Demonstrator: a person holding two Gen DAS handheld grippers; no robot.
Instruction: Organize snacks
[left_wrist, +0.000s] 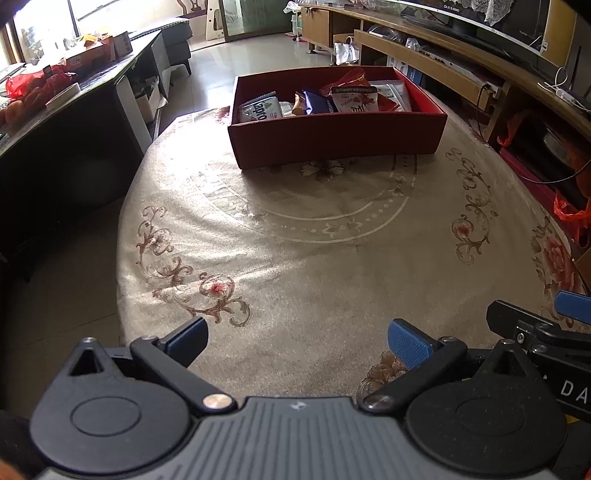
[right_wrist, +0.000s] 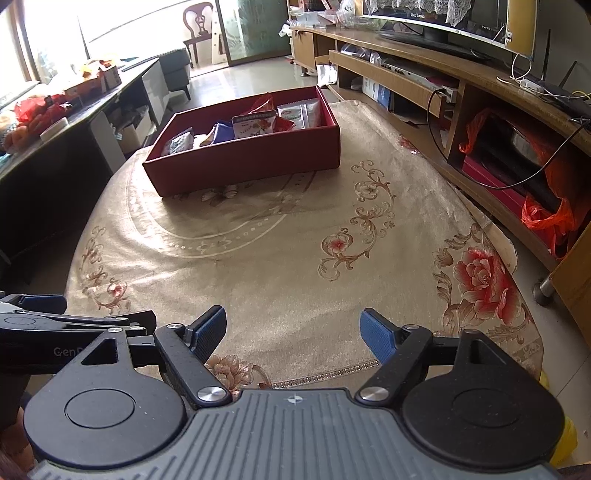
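Observation:
A dark red box (left_wrist: 336, 138) (right_wrist: 243, 162) stands at the far side of a round table covered with a beige floral cloth (left_wrist: 295, 258) (right_wrist: 280, 266). Several snack packets (left_wrist: 325, 99) (right_wrist: 255, 125) lie inside it, among them a white one, a blue one and red ones. My left gripper (left_wrist: 297, 339) hovers open over the near edge of the table, far from the box, with nothing between its blue pads. My right gripper (right_wrist: 293, 334) is open and empty too, beside the left one. Each gripper's arm shows at the edge of the other's view.
A long wooden TV stand (right_wrist: 461, 85) with cables and orange bags (right_wrist: 546, 218) runs along the right. A dark low table (left_wrist: 74, 110) carrying fruit and boxes stands at the left. Tiled floor (left_wrist: 251, 59) lies beyond the round table.

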